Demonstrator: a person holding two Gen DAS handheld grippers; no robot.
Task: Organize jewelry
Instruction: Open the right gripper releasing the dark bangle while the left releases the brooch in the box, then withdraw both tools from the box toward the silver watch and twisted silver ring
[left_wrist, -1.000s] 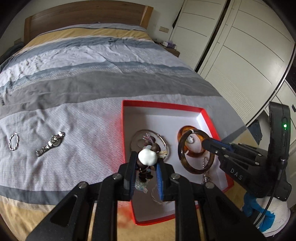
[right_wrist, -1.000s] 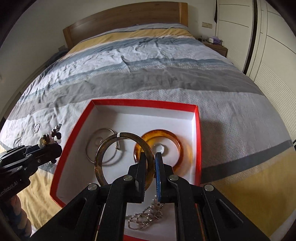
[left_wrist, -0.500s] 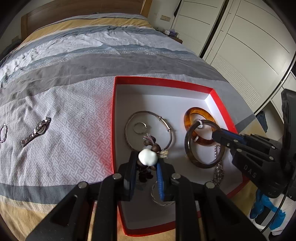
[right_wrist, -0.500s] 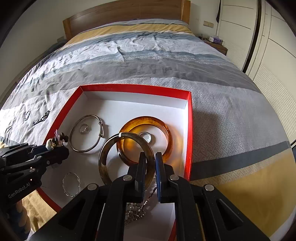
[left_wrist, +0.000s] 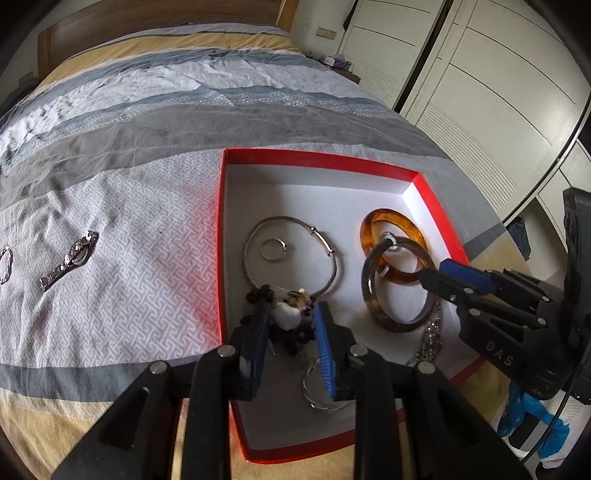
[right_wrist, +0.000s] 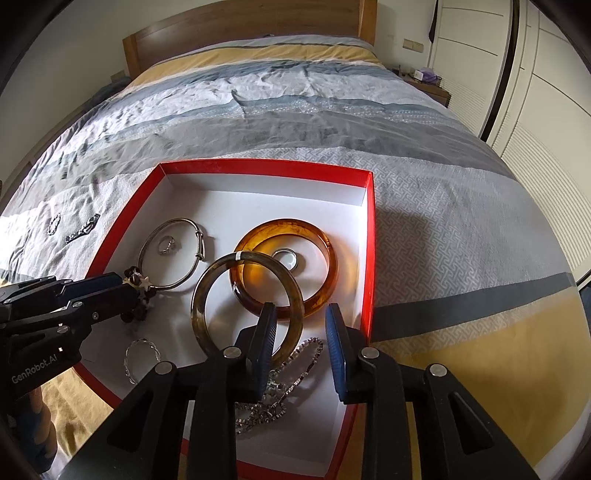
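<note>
A red box (left_wrist: 317, 158) with a white floor lies on the bed. My left gripper (left_wrist: 290, 328) is low over its near left part. Its jaws are opening, and the dark bead bracelet with a white bead (left_wrist: 286, 315) lies loose between them on the floor. My right gripper (right_wrist: 299, 328) is over the box's near right part, its jaws also opening. The brown translucent bangle (right_wrist: 197, 306) is free of them: it rests by the left finger and leans on the amber bangle (right_wrist: 328, 266). Each gripper shows in the other's view: the right gripper (left_wrist: 432, 278) and the left gripper (right_wrist: 125, 286).
Also in the box are a silver bangle (right_wrist: 173, 223) around a small ring, a sparkly chain necklace (right_wrist: 291, 373) and a thin silver bracelet (right_wrist: 133, 354). A silver watch (left_wrist: 70, 262) and a small bracelet (left_wrist: 5, 264) lie on the bedspread to the left. White wardrobe doors stand at the right.
Both grippers sank toward the box, then their jaws spread. The brown bangle came free of the right gripper, and the bead bracelet settled on the box floor between the left fingers.
</note>
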